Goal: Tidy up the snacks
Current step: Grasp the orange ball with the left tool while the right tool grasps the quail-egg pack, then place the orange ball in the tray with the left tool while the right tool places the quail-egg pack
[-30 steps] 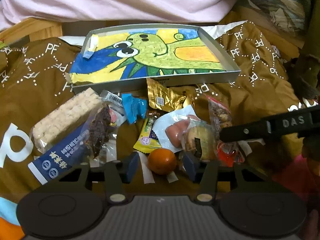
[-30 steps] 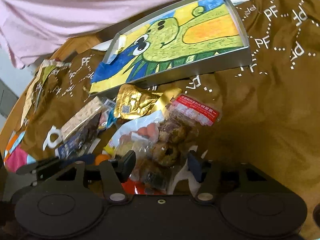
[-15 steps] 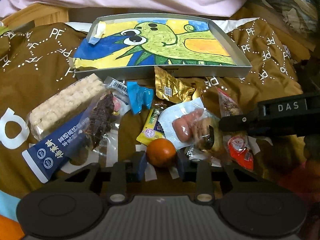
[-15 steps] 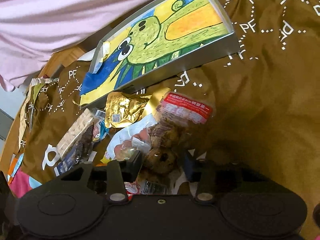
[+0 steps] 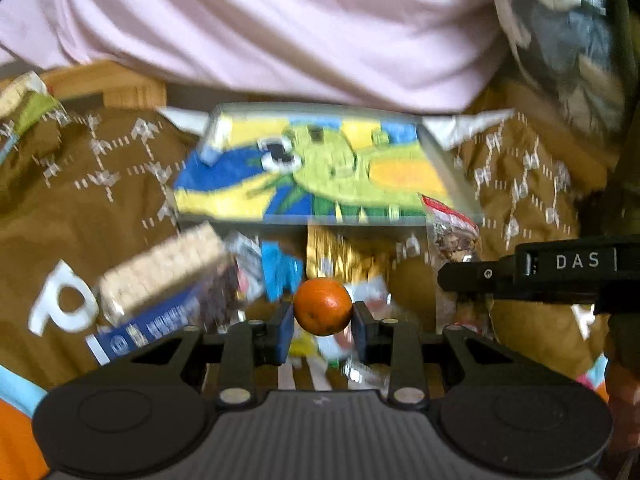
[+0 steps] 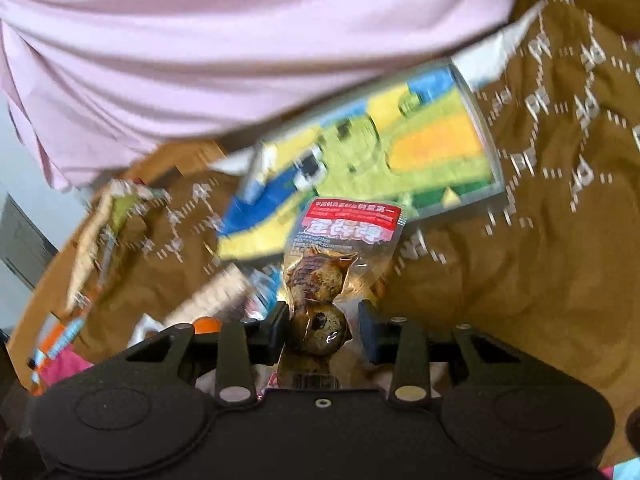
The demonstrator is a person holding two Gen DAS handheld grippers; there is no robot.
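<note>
Brown patterned cloth (image 5: 88,208) under everything. Left gripper (image 5: 323,322) clamped on orange (image 5: 323,306), lifted over the snack pile; right gripper (image 6: 323,330) pinching egg packet (image 6: 332,280), fingers not fully together. Tray (image 5: 448,168) sits at cloth's far edge, looks empty. Likely carry step; next: move both over tray, release.

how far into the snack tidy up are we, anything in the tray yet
Nothing seems done: the tray looks empty in the blurred frames. In hand: the left gripper grips the orange and the right gripper holds the clear egg packet. Left: the wafer pack, gold packet and other wrappers on the brown cloth.
</note>
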